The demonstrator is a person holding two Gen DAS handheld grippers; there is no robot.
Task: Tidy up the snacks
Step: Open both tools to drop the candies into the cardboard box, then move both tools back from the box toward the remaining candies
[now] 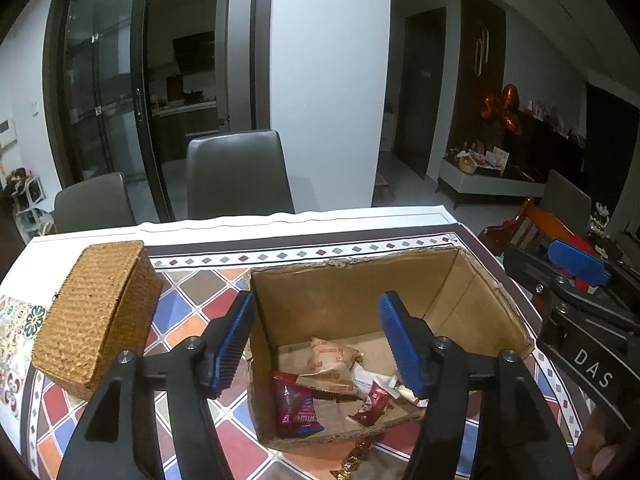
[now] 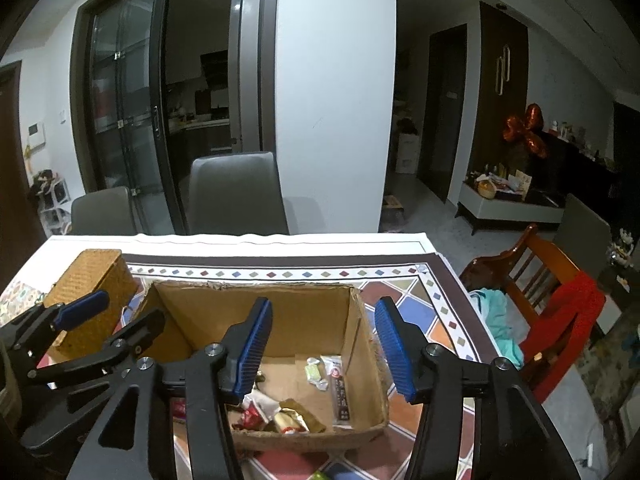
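Observation:
An open cardboard box point(image 1: 352, 280) stands on the patterned table; it also shows in the right wrist view point(image 2: 280, 312). Inside lie several snack packets: a red packet point(image 1: 296, 408), beige packets point(image 1: 332, 364), a small red candy point(image 1: 374, 400), a dark stick packet point(image 2: 342, 394) and a green candy point(image 2: 314, 372). My left gripper point(image 1: 316, 344) is open and empty above the box's near left part. My right gripper point(image 2: 324, 350) is open and empty above the box's near right part. A gold-wrapped candy point(image 1: 354, 460) lies on the table in front of the box.
A woven wicker box point(image 1: 96, 312) with its lid shut stands left of the cardboard box, also in the right wrist view point(image 2: 92, 292). Grey chairs point(image 1: 236, 176) stand behind the table. A wooden chair point(image 2: 548, 292) with red cloth stands at the right.

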